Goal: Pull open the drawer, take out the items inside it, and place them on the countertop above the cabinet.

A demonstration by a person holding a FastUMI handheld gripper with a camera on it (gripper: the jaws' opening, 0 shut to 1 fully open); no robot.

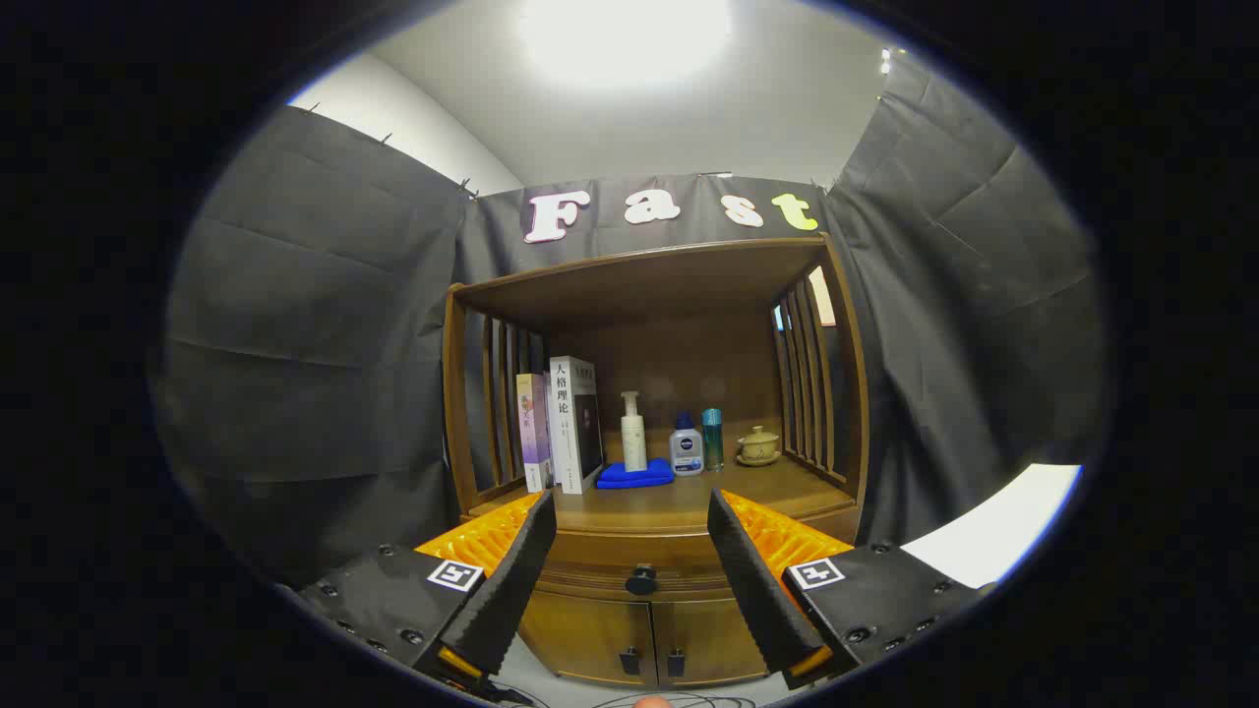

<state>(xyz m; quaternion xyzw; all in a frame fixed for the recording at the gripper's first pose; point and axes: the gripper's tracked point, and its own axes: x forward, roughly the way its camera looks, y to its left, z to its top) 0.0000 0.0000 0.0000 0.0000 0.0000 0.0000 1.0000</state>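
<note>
A brown wooden cabinet (679, 295) stands ahead against the booth's wall. Its drawer (629, 562) is shut, with a round dark knob (641, 580) in the middle, beyond and between my fingers. My gripper (631, 575) is open with nothing between its fingers (511, 580), some way short of the knob. The countertop (679, 501) above the drawer holds two upright books (563, 428), a blue folded cloth (635, 475), a white pump bottle (633, 433), a small blue-capped bottle (687, 447), a teal can (712, 438) and a lidded teacup (758, 445). What is in the drawer is hidden.
Below the drawer are two shut cabinet doors (644, 639) with small dark handles. Slatted side walls (811, 379) and a top board close in the countertop nook. Cables (649, 700) lie on the floor just in front of the cabinet.
</note>
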